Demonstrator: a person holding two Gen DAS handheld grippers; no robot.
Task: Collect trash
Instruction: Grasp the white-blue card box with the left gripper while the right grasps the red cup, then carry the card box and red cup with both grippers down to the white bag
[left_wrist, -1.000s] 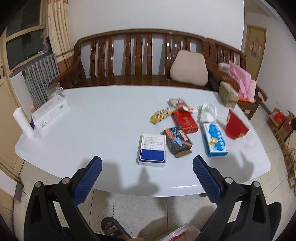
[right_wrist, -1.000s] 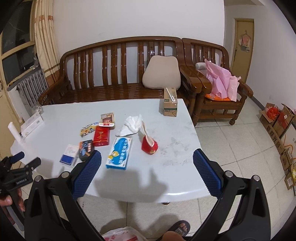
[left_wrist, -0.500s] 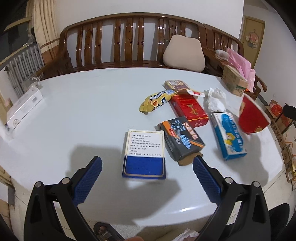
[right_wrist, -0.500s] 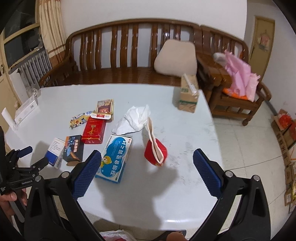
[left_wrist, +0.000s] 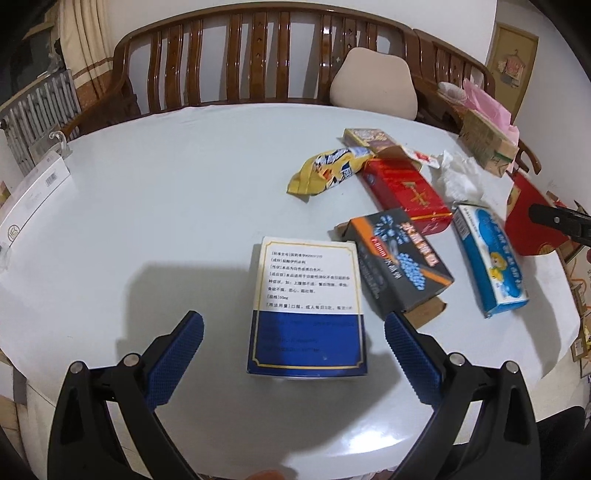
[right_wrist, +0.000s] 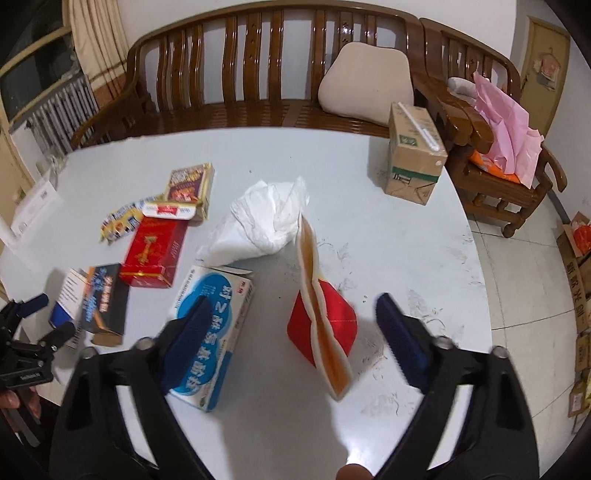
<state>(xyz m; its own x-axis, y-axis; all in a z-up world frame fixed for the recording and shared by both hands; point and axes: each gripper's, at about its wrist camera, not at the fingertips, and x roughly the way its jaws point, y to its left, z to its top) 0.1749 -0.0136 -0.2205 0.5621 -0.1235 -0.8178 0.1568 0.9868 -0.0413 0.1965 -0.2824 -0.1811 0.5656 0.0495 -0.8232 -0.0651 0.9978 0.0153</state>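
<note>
Both grippers closed in on the trash, nothing gripped yet.
Left gripper (left_wrist: 293, 334) wide open, now straddling white-and-blue cardboard medicine box (left_wrist: 308, 302) at lower centre; right gripper (right_wrist: 293, 321) wide open, now around red folded paper envelope (right_wrist: 321, 325).

A living room in a home is shown. A long wooden bench (right_wrist: 258, 74) with a slatted back is set against a white wall, and a soft beige cushion (right_wrist: 365, 83) is leaned on it. A wooden armchair (right_wrist: 491, 147) is placed beside the bench, with pink paper (right_wrist: 506, 122) piled on its seat. A white table (left_wrist: 147, 206) is stood in front of the bench. An old radiator (left_wrist: 40, 110) and a striped curtain (left_wrist: 86, 51) are seen at the left. A tiled floor (right_wrist: 524, 302) is seen at the right, and cardboard boxes (right_wrist: 580, 295) are stacked there. A door (right_wrist: 543, 59) is seen in the far corner.
</note>
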